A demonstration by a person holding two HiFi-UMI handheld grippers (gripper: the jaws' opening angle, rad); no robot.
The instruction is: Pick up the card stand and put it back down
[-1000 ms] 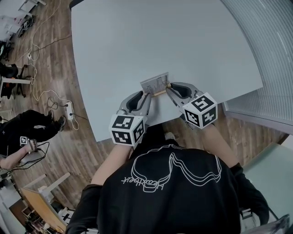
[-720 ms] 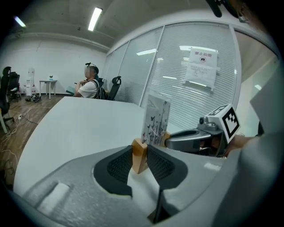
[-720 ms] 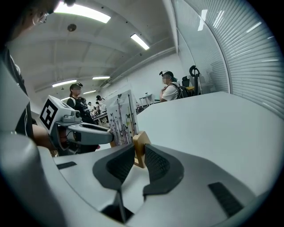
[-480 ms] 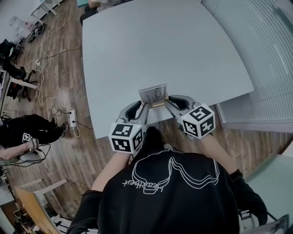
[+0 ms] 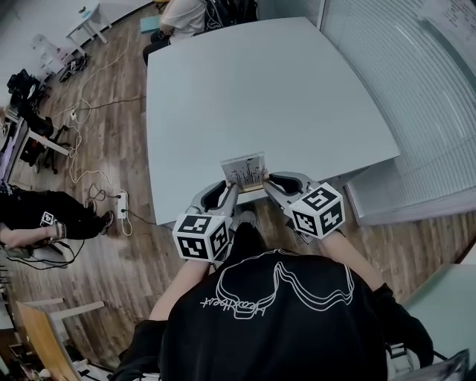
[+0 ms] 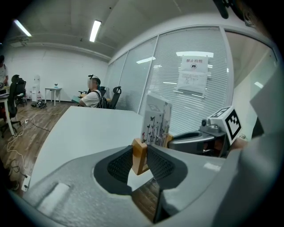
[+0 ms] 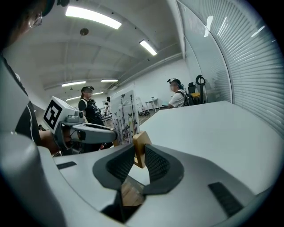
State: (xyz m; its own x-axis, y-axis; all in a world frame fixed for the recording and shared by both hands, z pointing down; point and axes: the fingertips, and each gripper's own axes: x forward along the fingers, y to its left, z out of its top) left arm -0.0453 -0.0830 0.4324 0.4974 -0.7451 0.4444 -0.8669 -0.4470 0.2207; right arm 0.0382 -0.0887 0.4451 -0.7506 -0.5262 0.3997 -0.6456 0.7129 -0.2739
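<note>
The card stand [image 5: 243, 173] is a printed card upright in a small wooden base, and it hangs in the air over the near edge of the white table [image 5: 260, 89]. My left gripper [image 5: 231, 187] is shut on the left end of the base. My right gripper [image 5: 266, 181] is shut on the right end. In the left gripper view the wooden block [image 6: 140, 156] is pinched between the ribbed pads, with the card [image 6: 156, 124] rising behind it. In the right gripper view the other end of the block [image 7: 140, 148] is pinched the same way beside the card [image 7: 122, 117].
A person [image 5: 182, 15] sits at the table's far end. A glass wall with blinds [image 5: 416, 89] runs along the right. Another person [image 5: 37, 216] sits low at the left, near a power strip [image 5: 119, 202] and cables on the wooden floor.
Both grippers have risen with the card stand between them and have come back toward the table's near edge. The grips on the base look the same.
</note>
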